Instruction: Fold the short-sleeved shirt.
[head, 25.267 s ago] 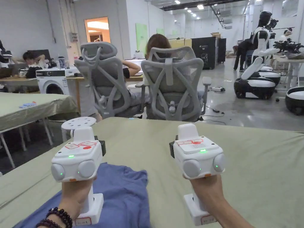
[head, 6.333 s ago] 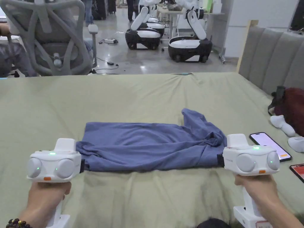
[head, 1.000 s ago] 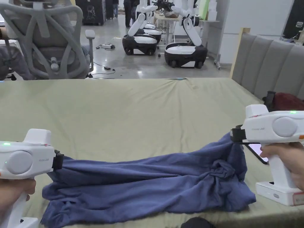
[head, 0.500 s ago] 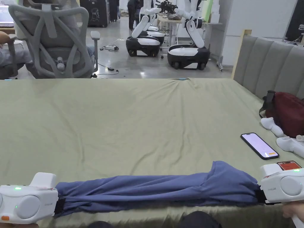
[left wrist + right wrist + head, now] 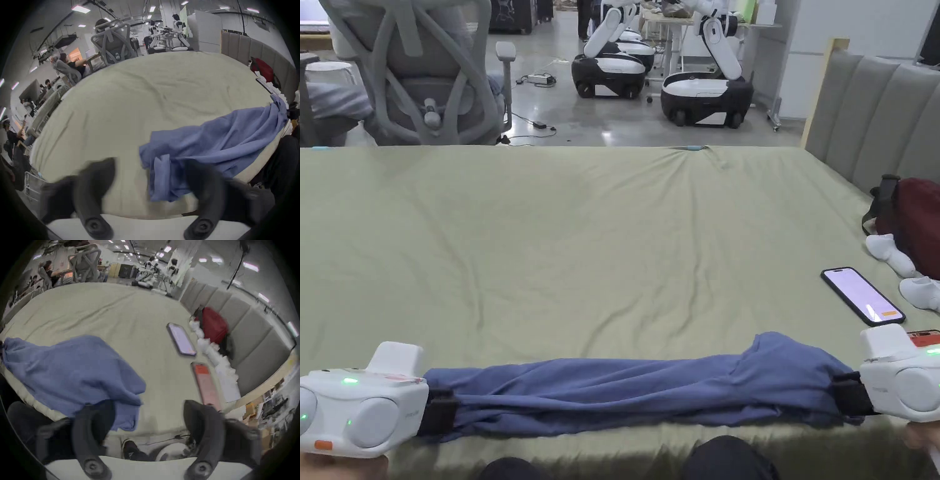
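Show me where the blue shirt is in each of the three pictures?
Head view: the blue shirt stretches across the bottom, along the bed's near edge.
Left gripper view: lower right, running up to the right edge.
Right gripper view: left and lower middle.
Shared landmark: the red bag by the grey headboard.

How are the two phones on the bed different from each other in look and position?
The farther phone has a pale, lilac-white screen; the nearer phone has a red-orange screen. The farther phone lies farther up the bed and shows whole in the head view; the nearer phone sits closer to the right gripper and is partly hidden there. Both lie flat, screens up and lit, right of the blue shirt.
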Available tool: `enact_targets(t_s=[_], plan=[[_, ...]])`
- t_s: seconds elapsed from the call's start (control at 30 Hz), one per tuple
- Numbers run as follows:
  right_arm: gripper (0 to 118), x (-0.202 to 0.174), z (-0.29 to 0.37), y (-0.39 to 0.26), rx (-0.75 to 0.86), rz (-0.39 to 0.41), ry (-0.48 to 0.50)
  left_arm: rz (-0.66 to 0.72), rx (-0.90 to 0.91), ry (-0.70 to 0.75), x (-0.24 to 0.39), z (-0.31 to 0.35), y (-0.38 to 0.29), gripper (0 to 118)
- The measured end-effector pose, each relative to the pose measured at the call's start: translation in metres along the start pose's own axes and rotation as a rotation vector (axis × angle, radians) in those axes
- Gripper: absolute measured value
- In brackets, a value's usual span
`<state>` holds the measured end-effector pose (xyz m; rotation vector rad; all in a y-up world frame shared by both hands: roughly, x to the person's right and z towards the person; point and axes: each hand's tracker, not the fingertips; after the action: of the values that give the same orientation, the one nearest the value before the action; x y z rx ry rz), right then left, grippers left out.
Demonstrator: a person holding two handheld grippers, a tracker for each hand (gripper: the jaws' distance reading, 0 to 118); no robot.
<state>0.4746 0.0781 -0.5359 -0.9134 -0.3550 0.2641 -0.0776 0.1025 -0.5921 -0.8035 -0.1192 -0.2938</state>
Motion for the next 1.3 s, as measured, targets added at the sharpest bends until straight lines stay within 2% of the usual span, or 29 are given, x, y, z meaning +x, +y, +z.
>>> enact_targets(t_s=[0.03,0.07,0.1,0.17,0.2,0.23,0.27,0.3,0.33,0.37,0.43,0.63,0.67,0.73,0.77,0.8,0.97,1.13,1.23,1.3], plan=[[99,0.000,0.012,0.004,0.045,-0.006,0.002,0.008,0.010,-0.015,-0.003,0.005,0.002,107],[104,0.002,0.047,0.008,0.090,-0.042,0.045,0.027,0.040,-0.038,-0.005,0.011,0.006,118],[107,0.001,0.080,0.011,0.126,-0.072,0.083,0.051,0.072,-0.067,-0.006,0.018,0.010,117],[107,-0.007,0.102,0.020,0.200,-0.119,0.164,0.070,0.082,-0.086,-0.007,0.025,0.017,113],[101,-0.014,0.110,0.024,0.224,-0.127,0.209,0.067,0.088,-0.092,-0.005,0.029,0.020,103],[88,-0.021,0.116,0.029,0.248,-0.128,0.247,0.069,0.116,-0.113,-0.002,0.033,0.022,85],[69,-0.031,0.123,0.034,0.266,-0.113,0.273,0.068,0.134,-0.127,0.000,0.036,0.024,61],[32,-0.041,0.129,0.038,0.279,-0.098,0.284,0.067,0.135,-0.128,0.004,0.038,0.025,22],[10,-0.052,0.135,0.043,0.292,-0.077,0.279,0.069,0.137,-0.125,0.007,0.039,0.025,3],[2,-0.063,0.134,0.048,0.307,-0.060,0.284,0.070,0.143,-0.123,0.009,0.040,0.026,0],[0,-0.079,0.146,0.055,0.345,-0.022,0.309,0.063,0.161,-0.136,0.009,0.046,0.024,0],[0,-0.117,0.168,0.062,0.385,0.018,0.370,0.132,0.159,-0.214,-0.021,0.047,0.017,0],[0,-0.120,0.168,0.061,0.381,0.020,0.393,0.171,0.156,-0.252,-0.030,0.043,0.014,6],[0,-0.127,0.167,0.059,0.375,0.018,0.427,0.256,0.155,-0.373,-0.052,0.033,0.007,78],[0,-0.131,0.165,0.058,0.369,0.019,0.442,0.287,0.145,-0.438,-0.061,0.027,0.002,108],[0,-0.134,0.163,0.057,0.363,0.020,0.461,0.309,0.120,-0.487,-0.068,0.019,-0.002,118],[0,-0.149,0.158,0.055,0.339,0.018,0.509,0.414,0.104,-0.658,-0.095,-0.016,-0.024,113],[0,-0.154,0.156,0.052,0.323,0.005,0.548,0.414,0.032,-0.734,-0.096,-0.060,-0.036,113],[0,-0.152,0.151,0.049,0.316,-0.002,0.548,0.365,0.073,-0.711,-0.084,-0.071,-0.038,116],[0,-0.150,0.148,0.047,0.310,-0.009,0.551,0.367,0.075,-0.708,-0.072,-0.061,-0.028,113]])
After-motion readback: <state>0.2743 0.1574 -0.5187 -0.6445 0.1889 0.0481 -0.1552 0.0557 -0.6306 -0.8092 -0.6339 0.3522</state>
